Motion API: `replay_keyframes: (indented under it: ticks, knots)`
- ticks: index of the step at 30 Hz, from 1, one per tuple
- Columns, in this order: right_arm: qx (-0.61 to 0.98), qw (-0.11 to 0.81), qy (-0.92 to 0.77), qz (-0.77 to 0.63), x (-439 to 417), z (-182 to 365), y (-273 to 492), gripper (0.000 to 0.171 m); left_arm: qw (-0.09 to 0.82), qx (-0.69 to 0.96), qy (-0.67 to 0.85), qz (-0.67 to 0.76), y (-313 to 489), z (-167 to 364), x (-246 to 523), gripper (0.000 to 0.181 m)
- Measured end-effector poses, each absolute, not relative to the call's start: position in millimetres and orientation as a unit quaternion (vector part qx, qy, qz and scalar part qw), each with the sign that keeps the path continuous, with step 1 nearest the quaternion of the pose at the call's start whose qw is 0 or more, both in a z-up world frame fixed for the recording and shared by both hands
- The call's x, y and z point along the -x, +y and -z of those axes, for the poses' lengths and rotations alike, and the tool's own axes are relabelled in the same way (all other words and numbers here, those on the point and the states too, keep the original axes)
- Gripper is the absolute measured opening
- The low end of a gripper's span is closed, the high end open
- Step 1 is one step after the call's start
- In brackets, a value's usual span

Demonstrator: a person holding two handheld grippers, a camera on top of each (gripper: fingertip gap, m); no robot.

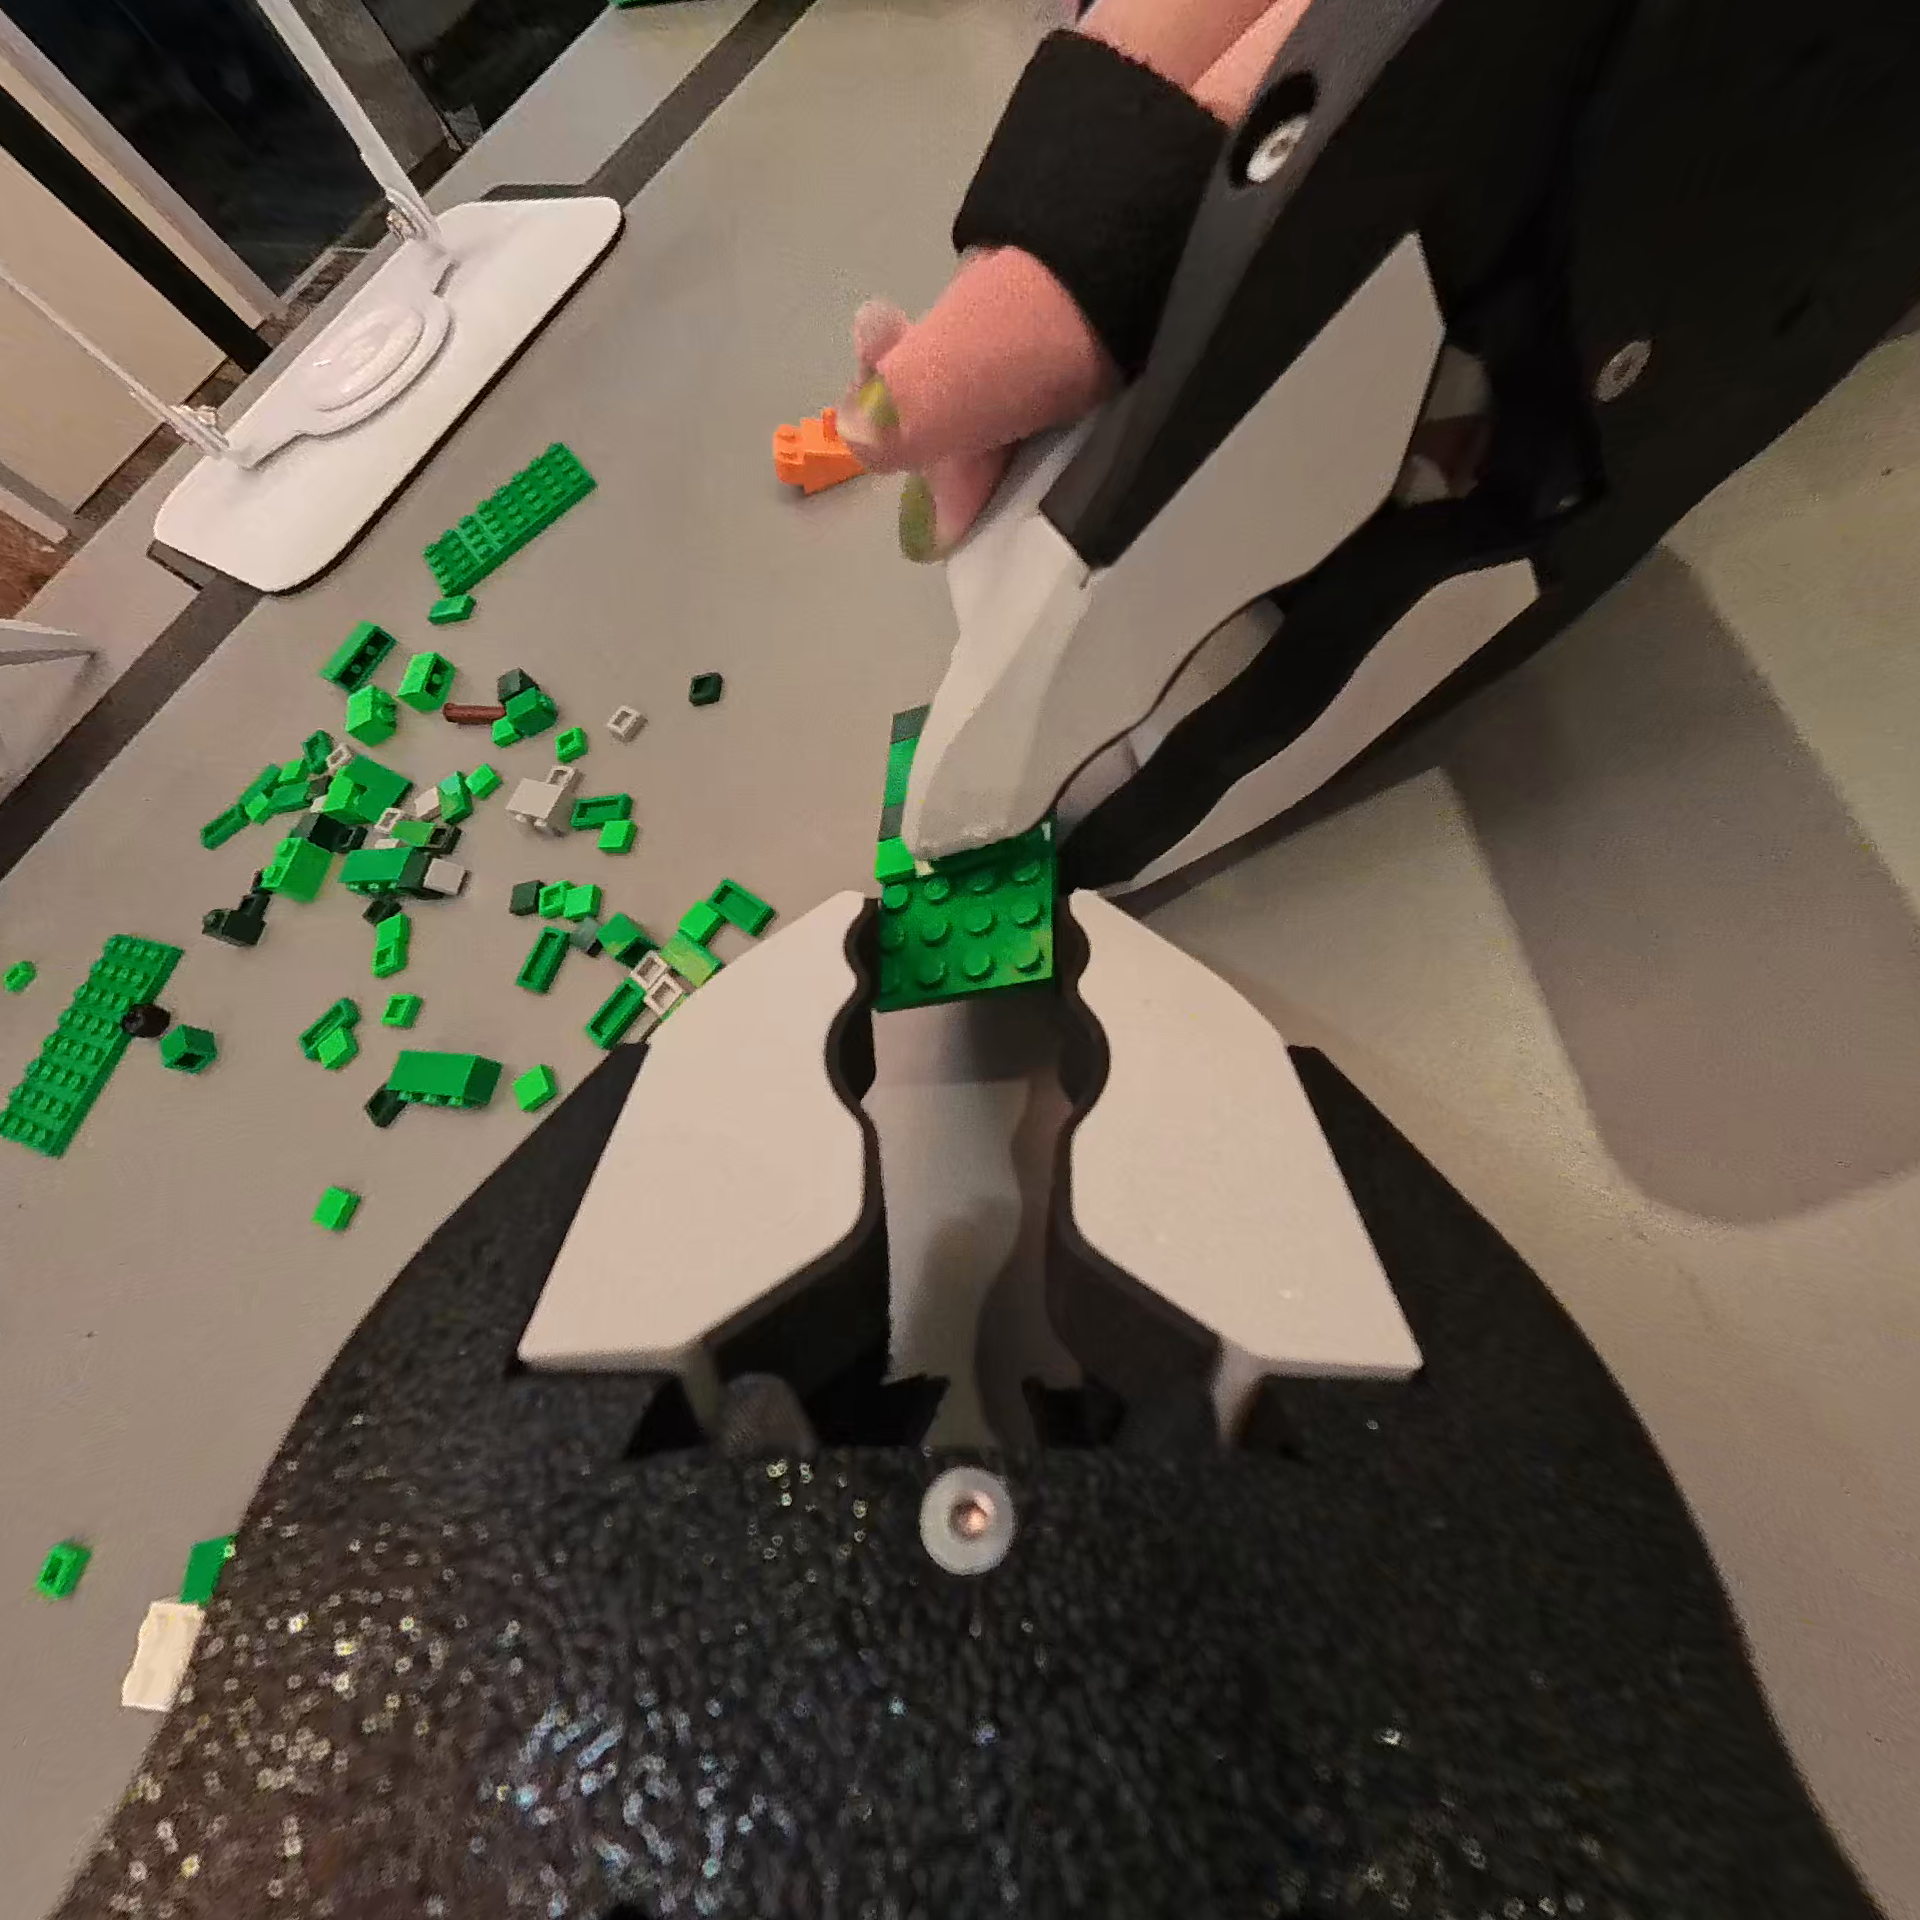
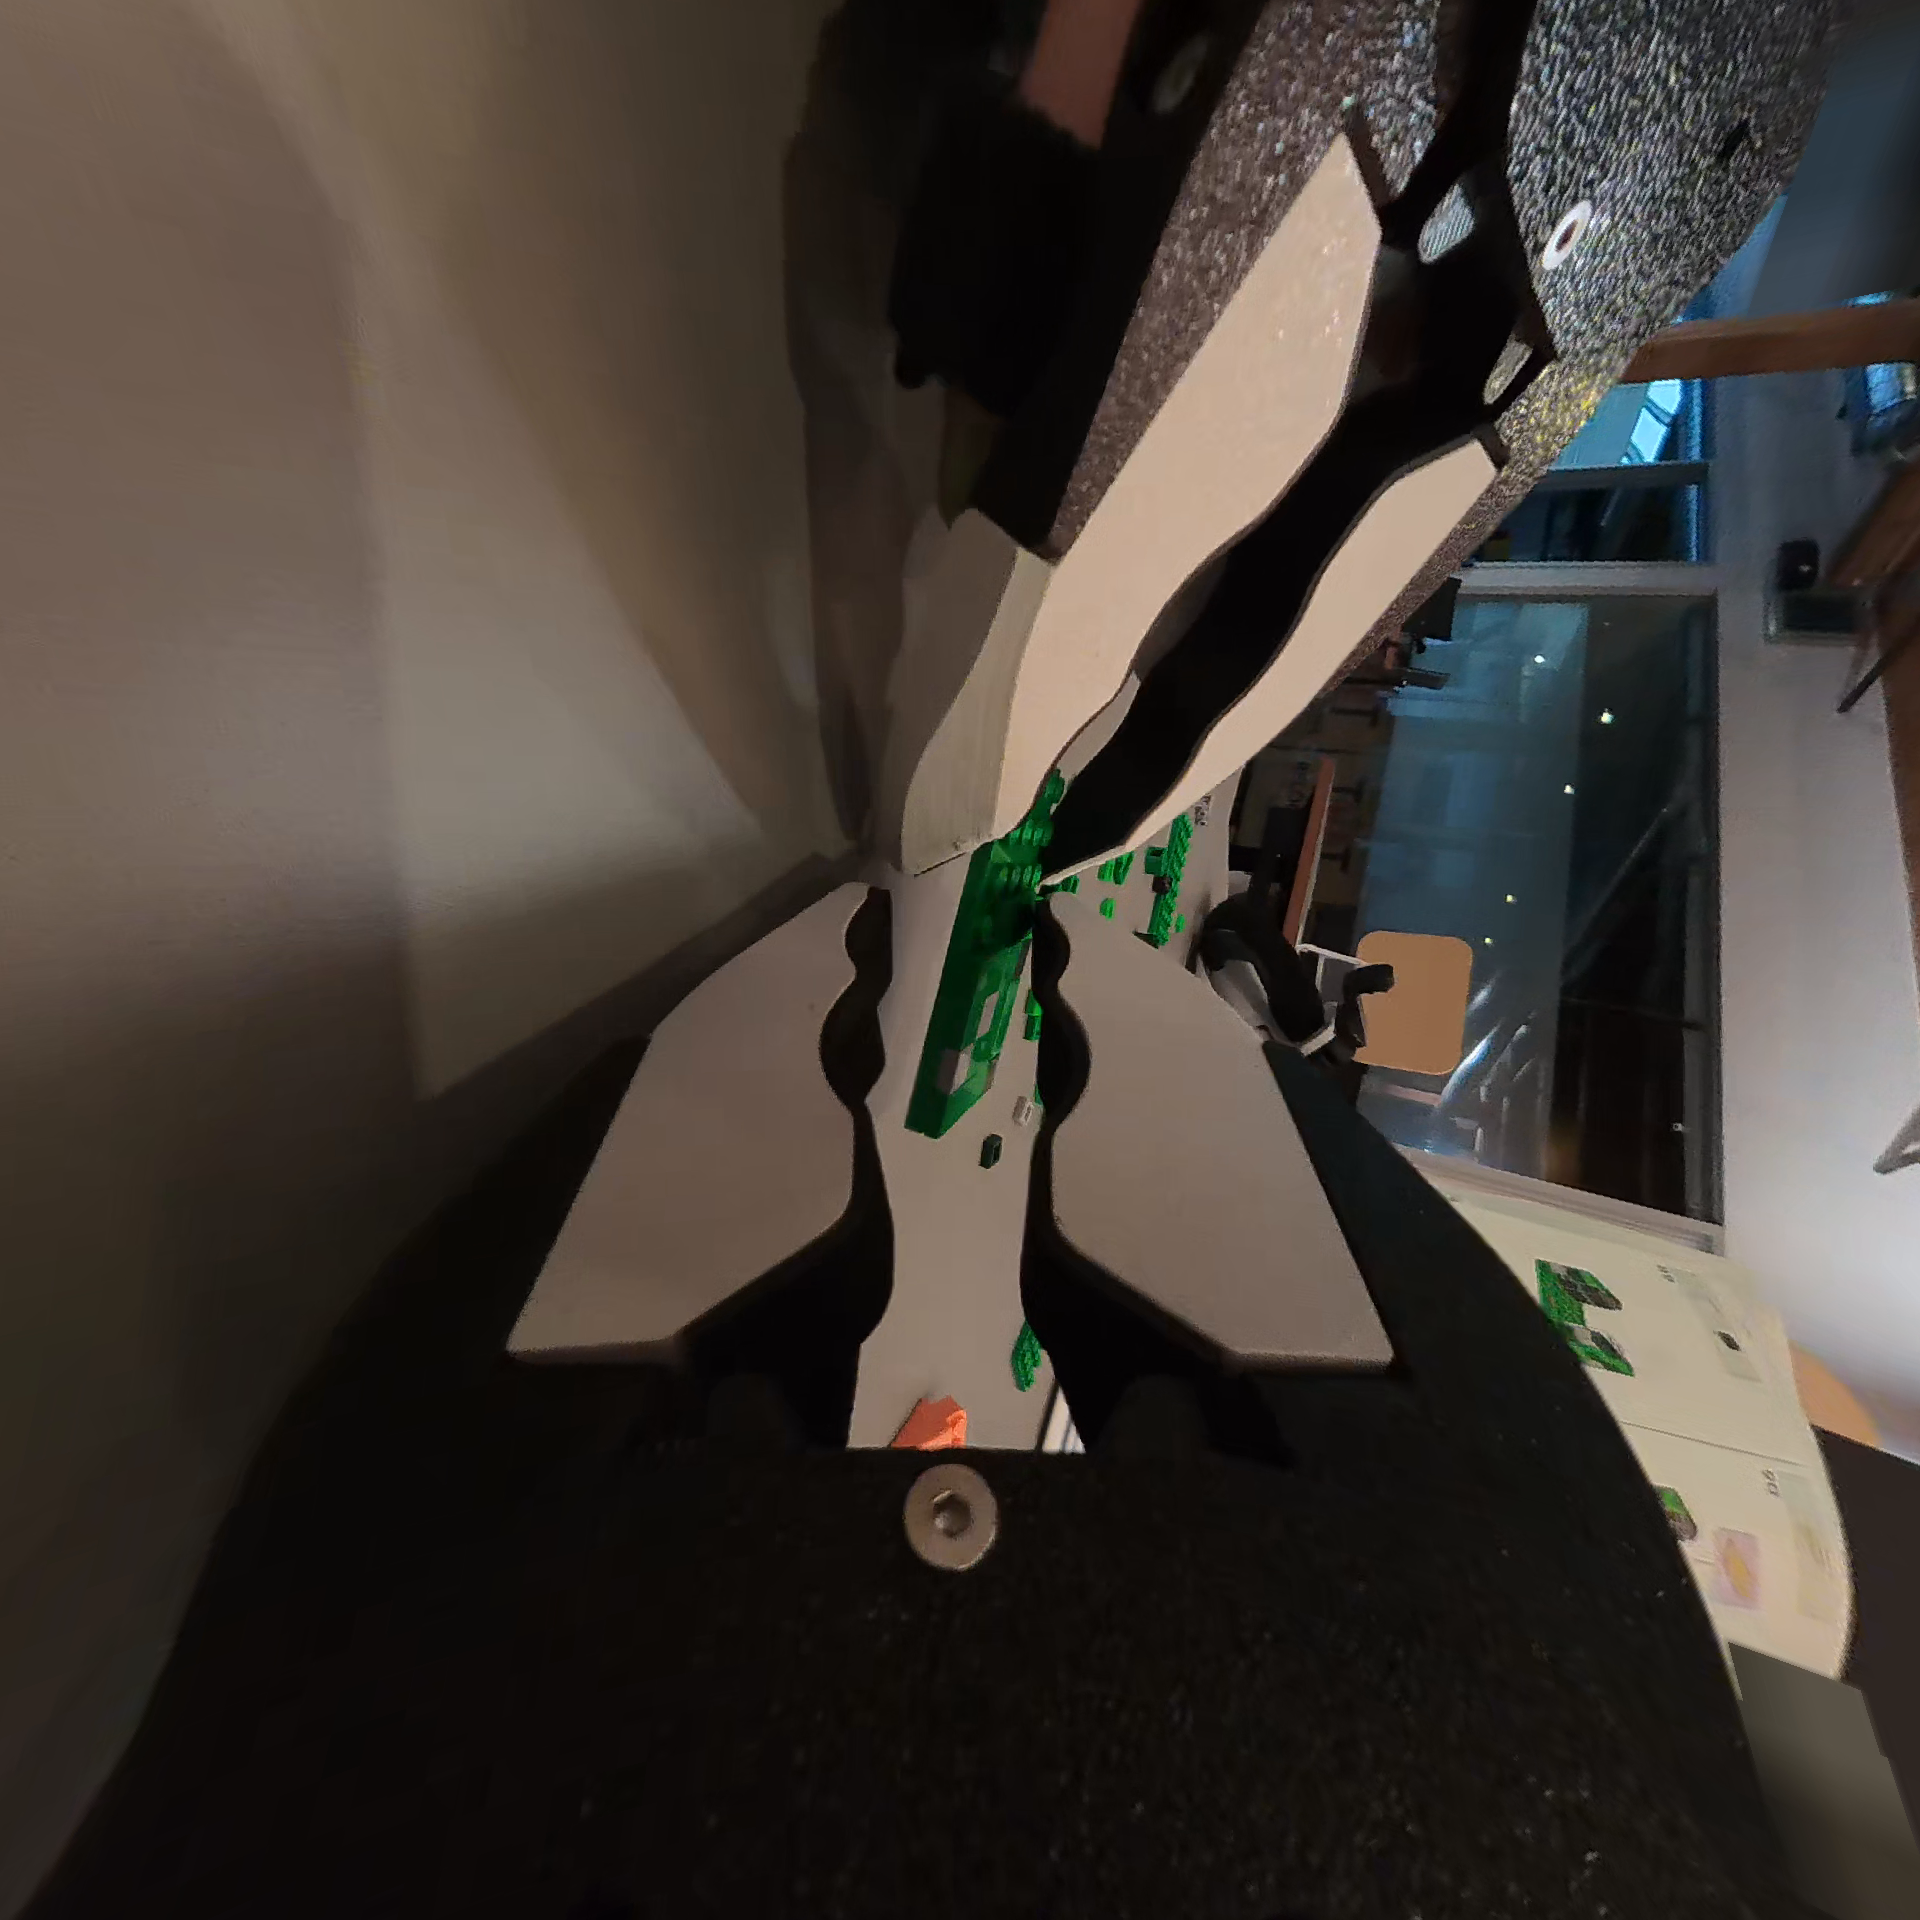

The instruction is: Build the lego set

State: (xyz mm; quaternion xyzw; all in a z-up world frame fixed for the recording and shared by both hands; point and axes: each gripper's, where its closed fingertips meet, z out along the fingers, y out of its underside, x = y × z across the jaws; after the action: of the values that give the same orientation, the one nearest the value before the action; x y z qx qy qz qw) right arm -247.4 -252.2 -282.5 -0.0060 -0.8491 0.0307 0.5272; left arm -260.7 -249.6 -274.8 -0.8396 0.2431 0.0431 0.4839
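Observation:
A long green studded plate carries a few small pieces at its far end. My left gripper is shut on the plate's near end, gripping it across its width a little above the grey table. My right gripper comes in from the upper right with its jaws apart. One of its fingertips rests on the studs. In the right wrist view the plate runs between my right gripper's fingers and touches only the right one. The left gripper holds its far end.
Many loose green pieces lie scattered to the left, with two long green plates. An orange piece lies beyond, near a person's hand. A white stand base is at the back left. An instruction booklet lies at the right. My two grippers' fingertips are within a few centimetres of each other.

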Motion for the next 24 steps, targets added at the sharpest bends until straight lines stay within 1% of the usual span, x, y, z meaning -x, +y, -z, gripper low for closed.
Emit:
replay_keyframes:
  ticks: [4,14,18,19,21,24]
  knots:
    - [0.015,0.537,-0.843,-0.027,247.4,280.8,-251.2,0.016,0.478,0.841,0.250,-0.052,-249.8,277.3,259.6,0.031]
    - [0.044,0.557,-0.829,-0.018,246.8,278.7,-250.9,0.014,0.488,0.837,0.244,-0.041,-250.9,273.5,259.6,0.031]
    - [0.059,0.563,-0.824,-0.023,246.4,276.8,-250.3,0.011,0.489,0.836,0.245,-0.037,-251.4,272.6,258.8,0.030]
    - [0.070,0.558,-0.826,-0.030,246.2,278.0,-250.0,0.007,0.493,0.833,0.249,-0.034,-252.5,271.1,257.3,0.017]
    - [0.094,0.535,-0.838,-0.053,245.1,281.8,-250.3,0.007,0.488,0.832,0.260,-0.049,-253.0,273.8,256.5,0.015]
    - [0.079,0.546,-0.833,-0.047,245.1,281.8,-249.6,0.007,0.491,0.825,0.271,-0.072,-251.6,274.4,255.7,0.014]
